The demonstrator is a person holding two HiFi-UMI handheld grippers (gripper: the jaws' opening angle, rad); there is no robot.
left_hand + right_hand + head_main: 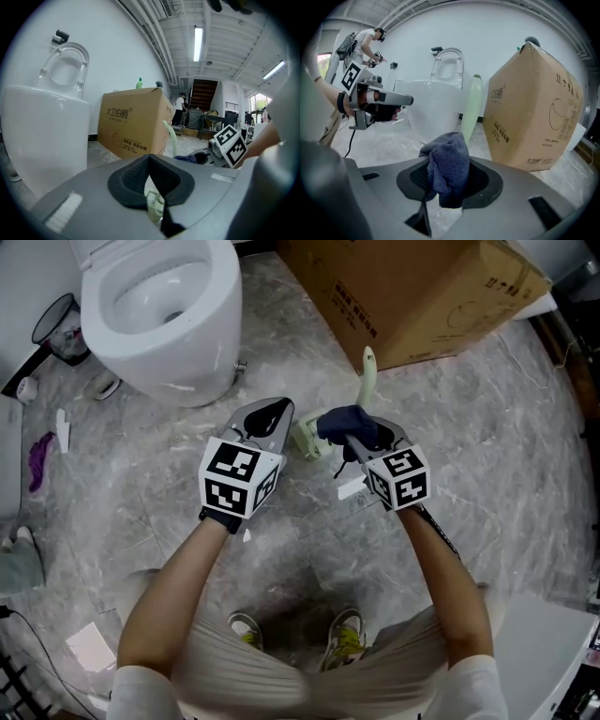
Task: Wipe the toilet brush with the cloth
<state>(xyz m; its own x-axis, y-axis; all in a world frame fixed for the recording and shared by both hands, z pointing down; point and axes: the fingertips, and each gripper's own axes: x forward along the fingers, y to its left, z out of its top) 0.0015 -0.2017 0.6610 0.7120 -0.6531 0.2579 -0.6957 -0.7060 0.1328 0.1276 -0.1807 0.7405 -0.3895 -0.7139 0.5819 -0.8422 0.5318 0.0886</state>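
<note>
The pale green toilet brush (314, 441) hangs just above the floor between both grippers, its handle (368, 367) rising toward the box. My left gripper (274, 420) is shut on the brush near its head; white bristles (152, 198) show in the slit between its jaws, and the handle (171, 136) curves up beyond. My right gripper (354, 430) is shut on a dark blue cloth (345, 420), bunched and drooping over its jaws (447, 168). The cloth sits against the brush stem, and the green handle (471, 108) stands just behind it. Where cloth meets stem is hidden.
A white toilet (164, 315) stands at the upper left, with a large cardboard box (412, 287) at the upper right. A black bin (58, 326) and a purple item (39, 457) lie at the far left. The person's shoes (246, 626) are below on the marble floor.
</note>
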